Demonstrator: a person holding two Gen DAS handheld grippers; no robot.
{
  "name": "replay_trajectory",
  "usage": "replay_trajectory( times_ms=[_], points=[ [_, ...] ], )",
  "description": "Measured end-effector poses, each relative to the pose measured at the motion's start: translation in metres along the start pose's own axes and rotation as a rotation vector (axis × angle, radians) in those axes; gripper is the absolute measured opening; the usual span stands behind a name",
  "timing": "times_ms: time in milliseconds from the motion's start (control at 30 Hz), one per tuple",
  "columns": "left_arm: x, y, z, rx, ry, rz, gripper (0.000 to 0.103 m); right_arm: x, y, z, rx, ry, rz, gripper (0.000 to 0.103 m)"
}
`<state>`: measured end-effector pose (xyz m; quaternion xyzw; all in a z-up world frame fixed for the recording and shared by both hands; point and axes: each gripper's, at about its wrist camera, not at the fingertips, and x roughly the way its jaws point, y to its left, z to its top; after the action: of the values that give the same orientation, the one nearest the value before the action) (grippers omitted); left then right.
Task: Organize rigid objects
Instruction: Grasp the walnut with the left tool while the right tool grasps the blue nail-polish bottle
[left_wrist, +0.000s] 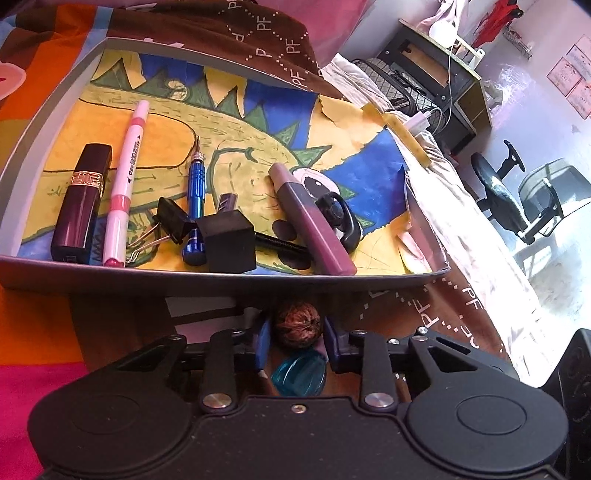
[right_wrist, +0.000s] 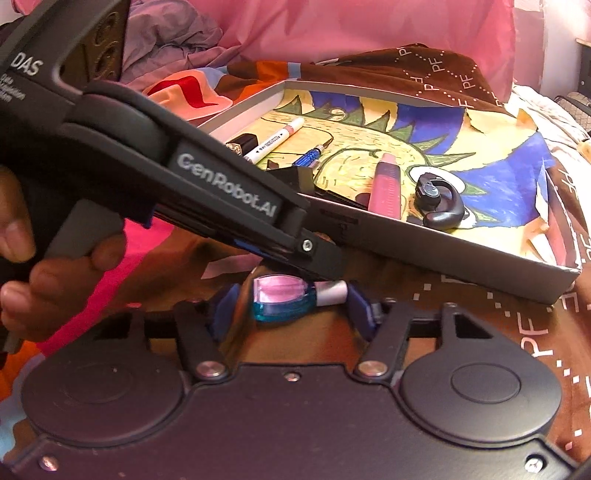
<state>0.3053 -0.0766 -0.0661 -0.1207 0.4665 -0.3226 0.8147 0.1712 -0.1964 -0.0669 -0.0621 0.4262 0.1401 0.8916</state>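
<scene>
A grey tray (left_wrist: 221, 275) lined with a dinosaur drawing holds a lipstick (left_wrist: 81, 206), a pink-white marker (left_wrist: 123, 184), a blue screwdriver (left_wrist: 195, 192), a binder clip (left_wrist: 170, 221), a black cube (left_wrist: 229, 240), a mauve pen (left_wrist: 310, 218) and a black earpiece (left_wrist: 340, 218). In front of the tray's near wall, my left gripper (left_wrist: 298, 338) is shut on a brown walnut (left_wrist: 297, 325). A blue glass bottle (right_wrist: 280, 301) with a silver cap lies on the brown cloth between the fingers of my open right gripper (right_wrist: 291, 308). The left gripper's tip (right_wrist: 325, 260) hangs just above it.
The tray (right_wrist: 443, 266) rests on a brown patterned cloth (left_wrist: 443, 306) over a bed with bright orange and pink bedding. A hand (right_wrist: 55, 280) holds the left gripper's handle. To the right are the bed's edge, a black bag, a low cabinet and an office chair (left_wrist: 498, 192).
</scene>
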Motion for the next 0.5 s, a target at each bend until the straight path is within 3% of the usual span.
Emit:
replay_trajectory(
  times_ms=[67,500],
  points=[
    [0.002,0.001,0.001,-0.004,-0.001,0.002,0.031,-0.001,0.0,0.0,0.005,-0.001,0.001,0.046],
    [-0.006,-0.01,-0.006,0.069,-0.038,0.043,0.029,-0.032,0.001,-0.002,0.039,0.004,-0.031,0.044]
  ],
)
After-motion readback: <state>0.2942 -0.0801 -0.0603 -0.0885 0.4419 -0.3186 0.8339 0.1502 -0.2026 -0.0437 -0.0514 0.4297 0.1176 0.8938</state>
